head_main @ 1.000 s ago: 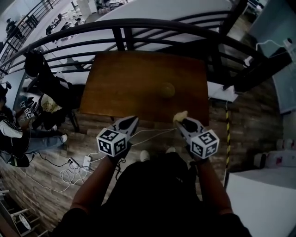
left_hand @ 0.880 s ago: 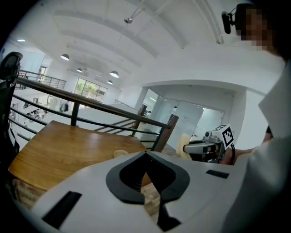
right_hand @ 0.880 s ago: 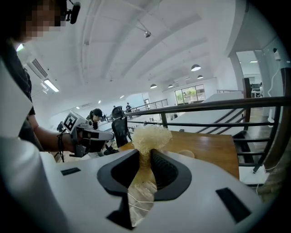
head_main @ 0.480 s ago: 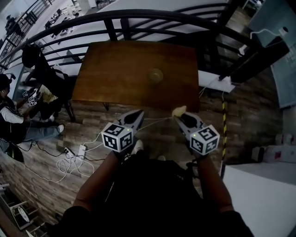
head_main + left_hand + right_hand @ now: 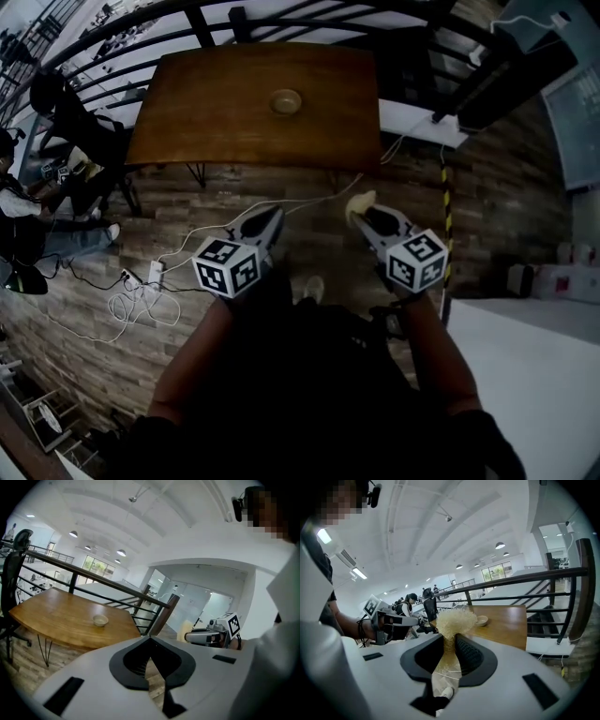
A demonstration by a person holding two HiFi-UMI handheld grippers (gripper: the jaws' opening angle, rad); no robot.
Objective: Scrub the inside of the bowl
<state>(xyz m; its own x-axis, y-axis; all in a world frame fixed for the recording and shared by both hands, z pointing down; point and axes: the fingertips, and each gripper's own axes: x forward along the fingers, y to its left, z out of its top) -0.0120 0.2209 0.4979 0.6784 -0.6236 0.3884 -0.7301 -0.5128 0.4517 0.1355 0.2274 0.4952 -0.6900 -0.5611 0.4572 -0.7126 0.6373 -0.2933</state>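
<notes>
The wooden table (image 5: 216, 122) sat well ahead of the person, across a stretch of floor, so this looked like the approach step, no scrubbing yet. The left gripper (image 5: 270, 219) was empty, jaws pressed together, while the right gripper (image 5: 367, 217) pinched a pale fibre scrubber (image 5: 359, 203). The little bowl (image 5: 286, 101) stood alone mid-table, well apart from both. Next up, probably: close in, steady the bowl, get the scrubber inside.

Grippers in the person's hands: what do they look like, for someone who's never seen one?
The left gripper and right gripper match: light grey shells tapering to two jaws lined with black ribbed pads. Each carries a white cube with black square markers at its rear. The forearms are bare.
</notes>
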